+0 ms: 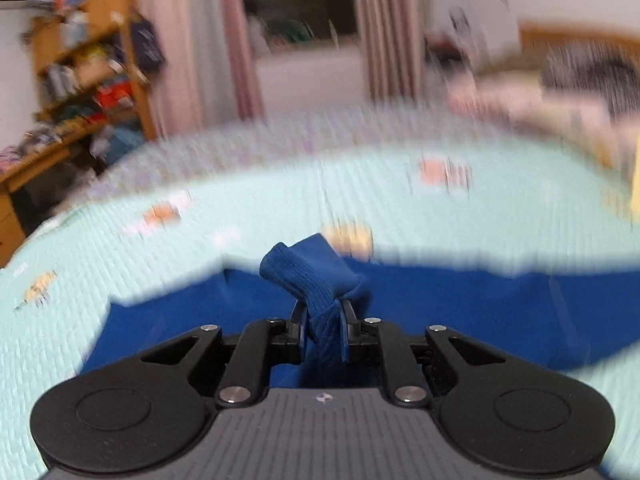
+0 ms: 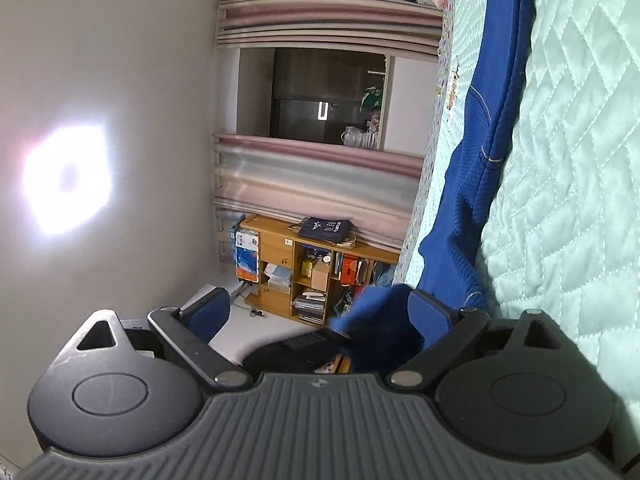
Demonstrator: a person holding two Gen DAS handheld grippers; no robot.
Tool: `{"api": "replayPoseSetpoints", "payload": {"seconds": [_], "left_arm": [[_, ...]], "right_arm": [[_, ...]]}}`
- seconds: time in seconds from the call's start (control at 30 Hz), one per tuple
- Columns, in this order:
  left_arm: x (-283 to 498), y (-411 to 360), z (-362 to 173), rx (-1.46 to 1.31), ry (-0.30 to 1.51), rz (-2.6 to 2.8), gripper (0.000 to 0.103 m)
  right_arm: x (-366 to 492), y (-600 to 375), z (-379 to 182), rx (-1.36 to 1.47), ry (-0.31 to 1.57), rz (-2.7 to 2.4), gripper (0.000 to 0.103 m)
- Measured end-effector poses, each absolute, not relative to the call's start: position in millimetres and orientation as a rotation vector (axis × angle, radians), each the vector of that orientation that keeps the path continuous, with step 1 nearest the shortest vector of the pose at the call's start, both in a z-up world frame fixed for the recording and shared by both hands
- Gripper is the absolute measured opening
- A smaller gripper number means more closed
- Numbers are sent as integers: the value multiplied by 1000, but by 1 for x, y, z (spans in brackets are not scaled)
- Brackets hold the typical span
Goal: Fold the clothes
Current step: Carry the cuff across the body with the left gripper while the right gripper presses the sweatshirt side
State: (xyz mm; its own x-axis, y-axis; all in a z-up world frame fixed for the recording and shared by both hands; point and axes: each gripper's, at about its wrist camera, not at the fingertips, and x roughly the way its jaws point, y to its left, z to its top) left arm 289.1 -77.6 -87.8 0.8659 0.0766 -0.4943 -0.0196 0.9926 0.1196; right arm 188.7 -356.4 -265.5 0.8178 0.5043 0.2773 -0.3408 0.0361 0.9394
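Left hand-held gripper (image 1: 323, 320): we see its jaws nearly closed, pinching a ribbed cuff (image 1: 308, 270) of the blue sweater (image 1: 460, 312). The cuff bunches up and sticks out just past the fingertips; more blue fabric runs back between the fingers toward the camera.

Beyond it the rest of the sweater lies spread on the bed, on a mint quilted bedspread (image 1: 280, 200) with small printed patches. Left wrist view is heavily motion-blurred, so we can't read finer detail of the fabric there.

Right hand-held gripper (image 2: 320, 316): jaws stand wide apart, blue pads (image 2: 208, 316) on both fingers visible. A fold of blue fabric sits by the right-hand finger in that view; we can't tell if it touches the pad, and it isn't pinched. The view is rolled hard sideways: the bed runs up the right edge of the picture.

In the right wrist view the sweater (image 2: 472, 160) lies along the bed edge, draped over the quilted bedspread (image 2: 568, 160), ribbed hem nearest the gripper.

Further out: wooden shelf unit (image 2: 296, 276) crammed with boxes and books, a dark tote bag (image 2: 326, 229) on its top, pink-and-white striped curtains (image 2: 320, 176) either side of a dark window (image 2: 320, 92). Bright ceiling light (image 2: 68, 180) glares at left. Pile of other bedding or clothes at the far end of the bed (image 1: 540, 96), blurred.
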Motion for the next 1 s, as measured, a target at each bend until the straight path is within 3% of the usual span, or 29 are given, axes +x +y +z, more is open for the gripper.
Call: {"api": "replayPoseSetpoints", "payload": {"seconds": [0.13, 0.2, 0.27, 0.33, 0.4, 0.43, 0.47, 0.67, 0.77, 1.0], "left_arm": [[293, -105, -78, 215, 427, 69, 20], [309, -127, -112, 328, 596, -22, 29], [319, -142, -153, 392, 784, -141, 31], [310, -146, -176, 416, 809, -156, 36], [290, -146, -179, 452, 729, -147, 62], [283, -144, -177, 456, 711, -158, 83], [274, -139, -173, 439, 695, -174, 92], [229, -71, -148, 270, 633, -77, 85], [219, -2, -125, 35, 626, 51, 81], [264, 121, -128, -238, 731, 130, 77]], "right_arm": [[190, -356, -265, 1393, 143, 655, 96], [190, -357, -266, 1396, 142, 658, 96], [190, -357, -266, 1401, 140, 662, 96], [189, -359, -267, 1407, 137, 667, 96], [189, -360, -268, 1415, 133, 671, 96], [189, -360, -268, 1420, 132, 672, 96], [189, -361, -269, 1422, 130, 673, 96], [188, -361, -269, 1429, 125, 675, 96], [189, -360, -267, 1429, 122, 675, 96], [188, -358, -266, 1415, 125, 671, 96]]}}
